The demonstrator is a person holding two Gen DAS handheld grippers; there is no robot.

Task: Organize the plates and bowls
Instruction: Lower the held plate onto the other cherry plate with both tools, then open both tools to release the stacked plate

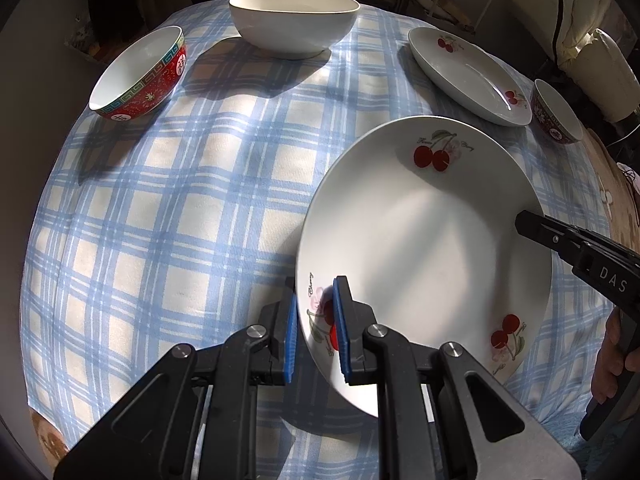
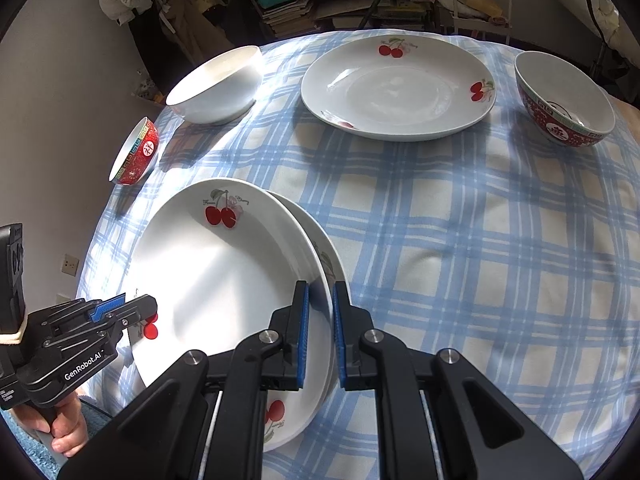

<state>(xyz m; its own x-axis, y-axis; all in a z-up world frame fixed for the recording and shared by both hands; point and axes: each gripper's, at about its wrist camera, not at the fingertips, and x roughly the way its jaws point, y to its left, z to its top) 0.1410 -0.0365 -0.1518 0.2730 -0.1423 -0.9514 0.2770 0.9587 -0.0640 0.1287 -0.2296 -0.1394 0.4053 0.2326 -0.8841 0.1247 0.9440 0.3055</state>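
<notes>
A white cherry-print plate point(image 1: 424, 240) is held tilted above the table, with a second plate point(image 2: 326, 256) just under it in the right wrist view. My left gripper point(image 1: 316, 340) is shut on the top plate's near rim. My right gripper point(image 2: 320, 336) is closed over the opposite rim of the plates point(image 2: 224, 280). Another cherry plate point(image 2: 396, 88) lies flat at the back. A white bowl point(image 1: 294, 20) and two red patterned bowls point(image 1: 140, 74) point(image 2: 564, 100) stand around the table.
The round table has a blue checked cloth point(image 2: 460, 240). Shelves with books and clutter point(image 2: 304, 4) stand behind the table. A grey wall point(image 2: 60, 120) is on the left.
</notes>
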